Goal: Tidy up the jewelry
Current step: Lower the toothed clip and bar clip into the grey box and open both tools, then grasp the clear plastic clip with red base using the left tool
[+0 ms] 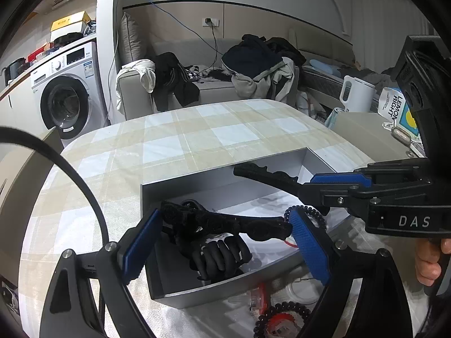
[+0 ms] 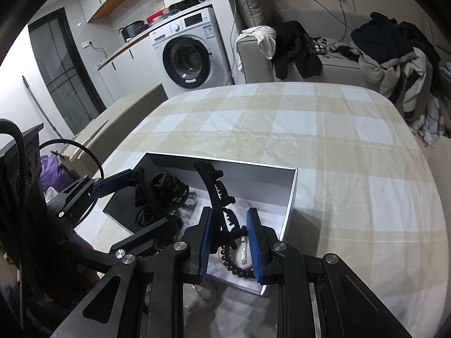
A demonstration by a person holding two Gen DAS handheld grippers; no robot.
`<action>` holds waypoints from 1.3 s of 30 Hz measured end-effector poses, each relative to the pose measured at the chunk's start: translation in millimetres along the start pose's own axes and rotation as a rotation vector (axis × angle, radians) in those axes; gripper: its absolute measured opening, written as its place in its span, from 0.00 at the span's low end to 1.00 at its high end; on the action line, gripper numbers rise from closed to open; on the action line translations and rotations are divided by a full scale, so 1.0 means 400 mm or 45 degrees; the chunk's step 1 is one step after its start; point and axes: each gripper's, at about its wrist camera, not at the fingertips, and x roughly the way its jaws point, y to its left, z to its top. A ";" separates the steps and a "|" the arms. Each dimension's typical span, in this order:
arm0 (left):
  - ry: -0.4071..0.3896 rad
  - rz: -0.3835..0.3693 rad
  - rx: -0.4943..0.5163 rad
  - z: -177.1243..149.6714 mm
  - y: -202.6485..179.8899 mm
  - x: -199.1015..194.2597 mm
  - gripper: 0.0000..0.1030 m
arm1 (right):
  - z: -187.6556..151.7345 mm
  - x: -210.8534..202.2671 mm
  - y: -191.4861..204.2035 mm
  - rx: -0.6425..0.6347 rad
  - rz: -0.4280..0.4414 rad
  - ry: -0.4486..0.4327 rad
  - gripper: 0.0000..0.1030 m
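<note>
A white open box (image 1: 214, 178) (image 2: 290, 197) sits on the checked tablecloth. My left gripper (image 1: 225, 242) (image 2: 141, 197) is open over the box's left part, around a black claw hair clip (image 1: 225, 221) above a black coiled hair clip (image 1: 220, 256) (image 2: 169, 186). My right gripper (image 2: 229, 242) (image 1: 324, 186) is shut on a long black claw clip (image 2: 217, 194) (image 1: 267, 176), held over the box. A black spiral hair tie (image 2: 235, 264) (image 1: 307, 214) lies in the box under it.
In front of the box lie a beaded black and red bracelet (image 1: 282, 318), a red item (image 1: 258, 295) and a clear ring (image 2: 203, 293). A white kettle (image 1: 356, 94) and a carton (image 1: 397, 109) stand right of the table. A sofa with clothes is behind.
</note>
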 end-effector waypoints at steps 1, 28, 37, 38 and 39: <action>-0.001 0.000 0.000 0.000 0.000 0.000 0.86 | -0.001 0.000 0.002 -0.007 -0.006 -0.001 0.23; -0.011 -0.079 -0.147 0.018 0.014 -0.041 0.99 | -0.021 -0.142 -0.045 0.109 0.001 -0.223 1.00; -0.036 -0.024 -0.190 -0.013 0.027 -0.104 0.99 | -0.082 -0.172 -0.092 0.202 -0.072 -0.226 1.00; -0.025 -0.009 -0.192 -0.024 0.029 -0.108 0.99 | -0.094 -0.169 -0.095 0.213 -0.064 -0.211 1.00; -0.016 -0.001 -0.195 -0.033 0.031 -0.110 0.99 | -0.103 -0.167 -0.096 0.216 -0.054 -0.198 1.00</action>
